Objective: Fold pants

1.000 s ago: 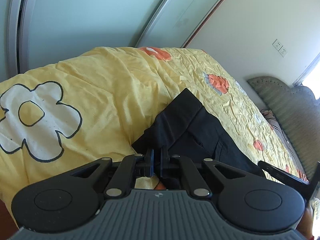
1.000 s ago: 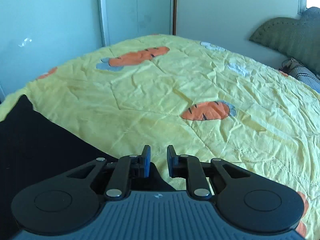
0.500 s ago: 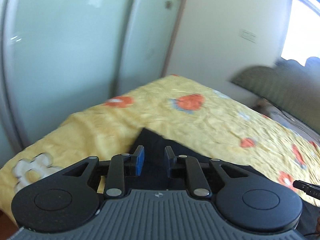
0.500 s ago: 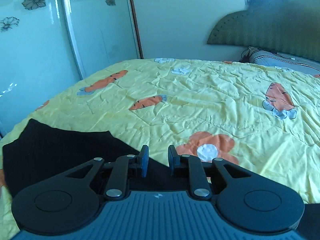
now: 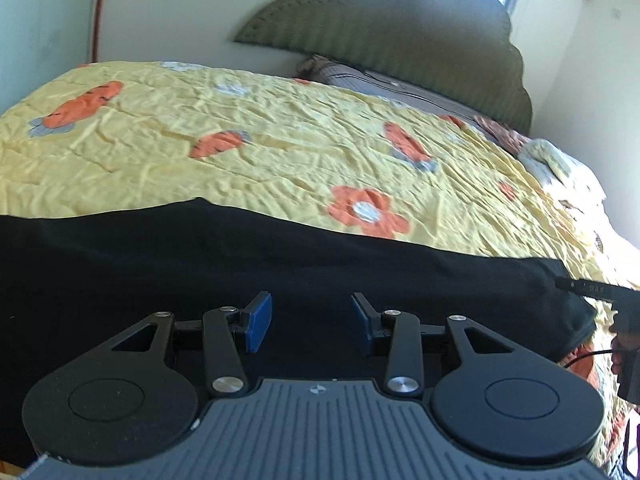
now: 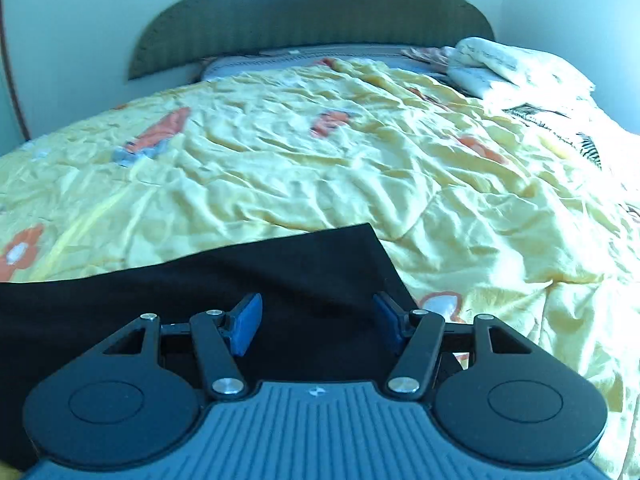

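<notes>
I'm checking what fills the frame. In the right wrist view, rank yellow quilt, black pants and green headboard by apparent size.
1. yellow quilt
2. black pants, inflated by nearness to the camera
3. green headboard, far off, so true size is unsure

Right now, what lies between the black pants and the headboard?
Only yellow quilt between the pants and headboard, then a grey pillow at the headboard's foot. The right wrist view shows it best.
</notes>
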Tool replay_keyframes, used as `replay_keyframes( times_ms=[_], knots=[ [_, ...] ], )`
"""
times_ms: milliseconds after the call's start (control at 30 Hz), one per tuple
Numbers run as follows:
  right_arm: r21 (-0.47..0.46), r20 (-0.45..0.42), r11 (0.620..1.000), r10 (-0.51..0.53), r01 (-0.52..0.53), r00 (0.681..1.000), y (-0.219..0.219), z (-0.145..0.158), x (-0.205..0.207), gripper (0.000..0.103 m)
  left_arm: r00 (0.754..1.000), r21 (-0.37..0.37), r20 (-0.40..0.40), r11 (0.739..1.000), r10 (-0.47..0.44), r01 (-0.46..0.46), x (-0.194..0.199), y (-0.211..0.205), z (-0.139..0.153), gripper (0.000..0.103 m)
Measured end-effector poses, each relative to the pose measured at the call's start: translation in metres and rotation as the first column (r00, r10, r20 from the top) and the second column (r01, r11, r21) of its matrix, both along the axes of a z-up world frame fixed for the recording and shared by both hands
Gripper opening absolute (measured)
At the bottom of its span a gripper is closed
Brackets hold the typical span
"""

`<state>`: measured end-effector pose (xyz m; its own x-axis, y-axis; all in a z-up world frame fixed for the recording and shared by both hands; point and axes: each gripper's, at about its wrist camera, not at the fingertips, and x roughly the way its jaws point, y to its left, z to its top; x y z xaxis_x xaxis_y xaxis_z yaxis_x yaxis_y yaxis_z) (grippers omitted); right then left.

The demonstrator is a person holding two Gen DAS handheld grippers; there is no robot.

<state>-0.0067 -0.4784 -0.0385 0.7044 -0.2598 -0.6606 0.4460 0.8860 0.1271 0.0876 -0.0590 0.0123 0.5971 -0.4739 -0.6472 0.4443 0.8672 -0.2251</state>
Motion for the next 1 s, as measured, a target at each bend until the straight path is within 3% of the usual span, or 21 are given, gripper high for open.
replay_keyframes(
  times_ms=[67, 133, 200, 233, 300, 333, 433, 467, 533, 600, 667, 700, 833, 1000],
  knots=[
    [0.075, 0.036, 0.985, 0.153, -0.155, 0.988, 0.016, -0.002, -0.010, 0.088, 0.997, 0.034, 0.013, 0.997, -0.072, 0.072, -0.005, -0.020, -0.005, 0.049],
    [0.083, -0.016, 0.966, 0.249, -0.247, 0.968, 0.034, -0.013, -0.016, 0.089, 0.989, 0.098, 0.031, 0.986, -0.142, 0.138, -0.010, -0.039, -0.012, 0.054],
    [-0.076, -0.052, 0.970, 0.228, -0.231, 0.972, 0.049, -0.019, -0.031, 0.093, 0.982, 0.158, 0.006, 0.970, -0.187, 0.184, -0.014, -0.050, -0.023, 0.054],
    [-0.094, -0.063, 0.984, 0.148, -0.154, 0.987, 0.046, -0.020, -0.039, 0.103, 0.979, 0.167, -0.013, 0.964, -0.206, 0.205, -0.015, -0.053, -0.027, 0.054],
    [-0.078, -0.044, 0.997, -0.014, 0.010, 0.999, 0.033, -0.016, -0.057, 0.103, 0.972, 0.153, -0.023, 0.960, -0.234, 0.234, -0.020, -0.053, -0.028, 0.054],
    [-0.025, -0.004, 0.998, -0.058, 0.058, 0.998, 0.027, -0.012, -0.067, 0.103, 0.971, 0.138, -0.012, 0.961, -0.239, 0.239, -0.023, -0.054, -0.025, 0.054],
    [-0.002, 0.058, 0.973, -0.232, 0.233, 0.971, 0.018, -0.002, -0.081, 0.103, 0.968, 0.102, 0.035, 0.965, -0.247, 0.242, -0.027, -0.067, -0.017, 0.059],
    [0.002, 0.049, 0.976, -0.218, 0.218, 0.975, 0.018, -0.001, -0.079, 0.103, 0.970, 0.091, 0.048, 0.968, -0.240, 0.235, -0.027, -0.072, -0.017, 0.064],
    [0.085, 0.084, 0.993, -0.095, 0.087, 0.992, 0.018, -0.003, -0.077, 0.103, 0.970, 0.080, 0.066, 0.971, -0.232, 0.227, -0.028, -0.083, -0.020, 0.068],
    [0.243, 0.164, 0.970, -0.035, -0.006, 0.986, 0.018, -0.007, -0.076, 0.103, 0.969, 0.101, 0.052, 0.967, -0.241, 0.234, -0.027, -0.095, -0.029, 0.068],
    [0.331, 0.252, 0.942, -0.033, -0.055, 0.967, 0.018, -0.009, -0.074, 0.103, 0.960, 0.125, 0.008, 0.953, -0.278, 0.275, -0.029, -0.104, -0.039, 0.068],
    [0.361, 0.279, 0.929, -0.027, -0.078, 0.960, 0.019, -0.011, -0.073, 0.103, 0.957, 0.140, 0.025, 0.949, -0.289, 0.283, -0.035, -0.106, -0.042, 0.068],
    [0.391, 0.236, 0.920, -0.136, 0.034, 0.962, 0.010, -0.022, -0.074, 0.103, 0.942, 0.194, 0.095, 0.935, -0.321, 0.298, -0.046, -0.108, -0.041, 0.068],
    [0.506, 0.297, 0.858, -0.267, 0.086, 0.917, -0.019, -0.038, -0.085, 0.103, 0.951, 0.143, 0.059, 0.945, -0.304, 0.293, -0.039, -0.108, -0.042, 0.067]
  ],
)
